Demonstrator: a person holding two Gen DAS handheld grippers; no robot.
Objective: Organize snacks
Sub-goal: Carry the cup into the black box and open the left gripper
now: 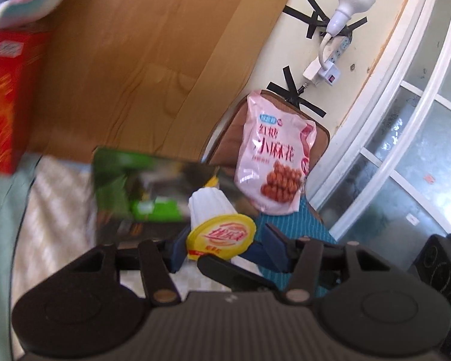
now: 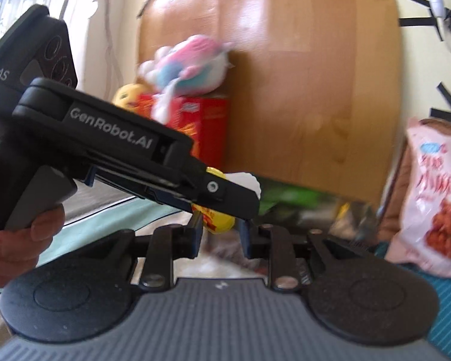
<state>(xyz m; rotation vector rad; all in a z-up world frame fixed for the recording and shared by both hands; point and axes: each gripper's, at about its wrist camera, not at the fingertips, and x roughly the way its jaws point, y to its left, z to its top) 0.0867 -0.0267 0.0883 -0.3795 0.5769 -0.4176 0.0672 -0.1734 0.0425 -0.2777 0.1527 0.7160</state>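
A jelly cup (image 1: 221,234) with a yellow lid and a ribbed white body lies between the pads of my left gripper (image 1: 224,245), lid toward the camera. The left pad touches it and the right pad stands a little off, so the jaws are open. In the right wrist view the cup (image 2: 219,219) sits between the pads of my right gripper (image 2: 221,237), which is shut on its lid end. The left gripper's finger (image 2: 234,195) crosses in front and hides part of the cup. A black finger (image 1: 225,267) of the right gripper shows under the lid.
A pink snack bag (image 1: 273,156) leans on a brown cushion (image 1: 225,144). A blurred green box (image 1: 129,186) lies behind the cup. A red box (image 2: 201,120) with a plush toy (image 2: 189,63) on top stands against a wooden board (image 1: 135,60). A hand (image 2: 21,240) holds the left gripper.
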